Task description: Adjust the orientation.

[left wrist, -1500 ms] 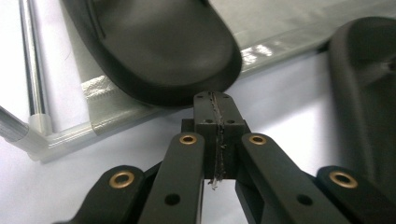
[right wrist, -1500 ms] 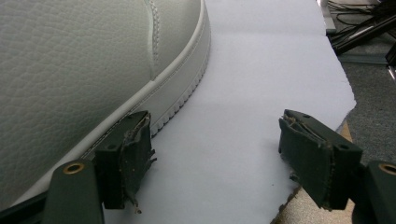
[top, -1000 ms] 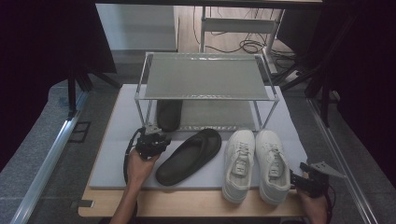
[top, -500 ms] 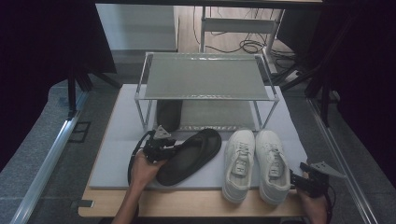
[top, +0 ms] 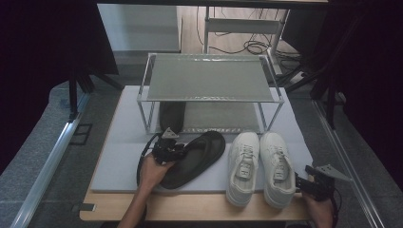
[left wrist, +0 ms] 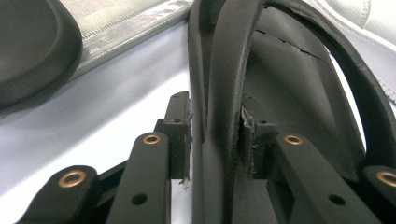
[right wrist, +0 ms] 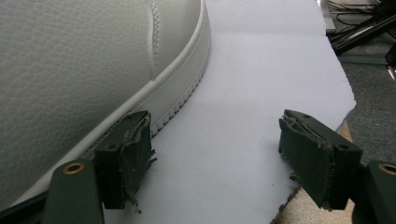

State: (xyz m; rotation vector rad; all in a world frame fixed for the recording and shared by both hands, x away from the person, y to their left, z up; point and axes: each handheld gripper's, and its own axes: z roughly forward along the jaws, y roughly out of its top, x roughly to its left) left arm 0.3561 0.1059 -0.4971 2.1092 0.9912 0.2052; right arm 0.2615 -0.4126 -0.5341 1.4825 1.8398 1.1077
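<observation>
Flip-flop (top: 195, 159), black, lies on the pale mat (top: 119, 156) in front of the metal shoe rack (top: 209, 83), high view. Left gripper (top: 172, 151) sits at its near-left edge, over the strap. Second black flip-flop (top: 172, 115) is on the rack's lower shelf. White sneakers (top: 261, 166) stand just right of the sandal; right gripper (top: 309, 184) is beside the right sneaker's heel at the wooden table edge (top: 190, 211). Dark curtains both sides, cables on floor behind.

Left gripper view: strap (left wrist: 226, 88) runs between the pads (left wrist: 180, 135), which touch it on both sides, clamped; jaws have just been closing. Rack's flip-flop (left wrist: 32, 51) at upper left, a sneaker's edge (left wrist: 355, 16) upper right.

Right gripper view: jaws wide apart, nothing between, left pad (right wrist: 133, 154) just beside the sneaker sole (right wrist: 177, 100). Open mat (right wrist: 261, 70) ahead, its ragged edge at right.
</observation>
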